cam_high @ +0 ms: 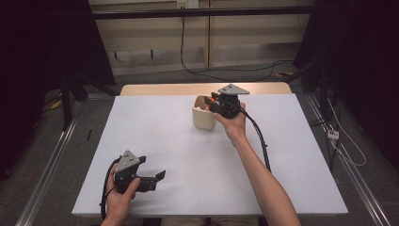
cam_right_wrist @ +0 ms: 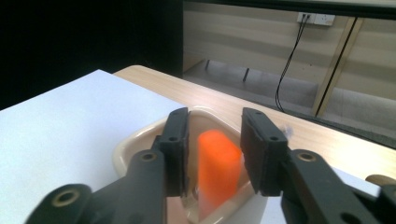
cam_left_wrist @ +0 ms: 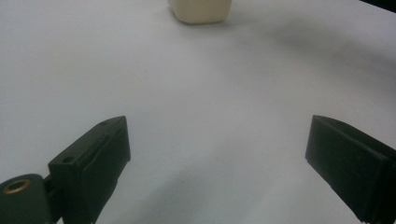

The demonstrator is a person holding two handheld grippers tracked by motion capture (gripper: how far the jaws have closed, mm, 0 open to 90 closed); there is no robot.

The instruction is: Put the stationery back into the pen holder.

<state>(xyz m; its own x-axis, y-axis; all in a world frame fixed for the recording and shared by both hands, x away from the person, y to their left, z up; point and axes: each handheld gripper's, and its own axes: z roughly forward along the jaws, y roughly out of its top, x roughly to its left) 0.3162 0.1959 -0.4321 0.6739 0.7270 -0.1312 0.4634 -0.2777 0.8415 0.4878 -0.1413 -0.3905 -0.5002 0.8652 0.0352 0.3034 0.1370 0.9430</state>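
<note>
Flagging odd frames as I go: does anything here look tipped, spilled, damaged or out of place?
Nothing stands out. The cream cup stands upright on the white table, with the orange piece between the right tool's jaws over its opening. The left tool is open above bare table.

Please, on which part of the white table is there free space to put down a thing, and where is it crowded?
The white table is bare between the left gripper and the beige cup, also along its left edge and near the right corner. It is crowded at the cup, where the right gripper hangs over the orange piece.
</note>
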